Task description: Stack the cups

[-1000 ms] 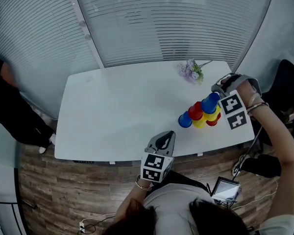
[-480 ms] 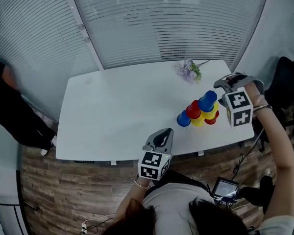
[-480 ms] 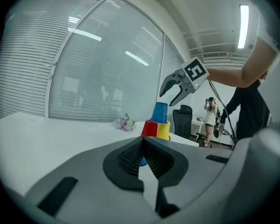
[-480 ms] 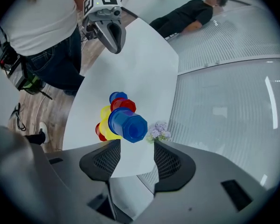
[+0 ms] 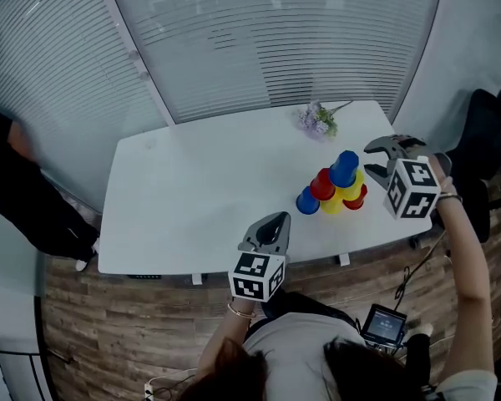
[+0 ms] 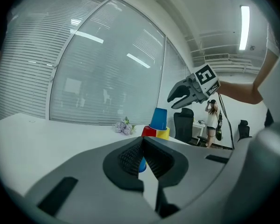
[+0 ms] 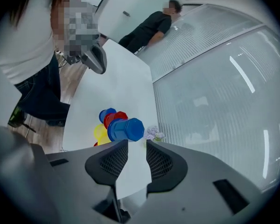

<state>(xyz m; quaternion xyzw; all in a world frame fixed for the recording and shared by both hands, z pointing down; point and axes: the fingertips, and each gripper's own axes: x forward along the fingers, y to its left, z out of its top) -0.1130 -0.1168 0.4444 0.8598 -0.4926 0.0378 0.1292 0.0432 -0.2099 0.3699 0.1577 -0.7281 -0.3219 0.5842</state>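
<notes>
- The table (image 5: 192, 182) is viewed steeply from above by the head camera, from over its near long edge; the cup stack (image 5: 332, 190) is placed at 3 o'clock.
- In the left gripper view a low, almost level line is taken across the tabletop, with the cup stack set some way off near centre.
- In the right gripper view the cup stack is looked down on from close by, the frame being rolled sideways.
- The cup stack and flowers (image 5: 317, 121) are shared by all three views.

Partly hidden from us
Our left hand-held gripper (image 6: 143, 141) covers most of the low blue cup (image 6: 141, 164); the picture's left edge cuts off a bystander (image 5: 17, 186).
</notes>
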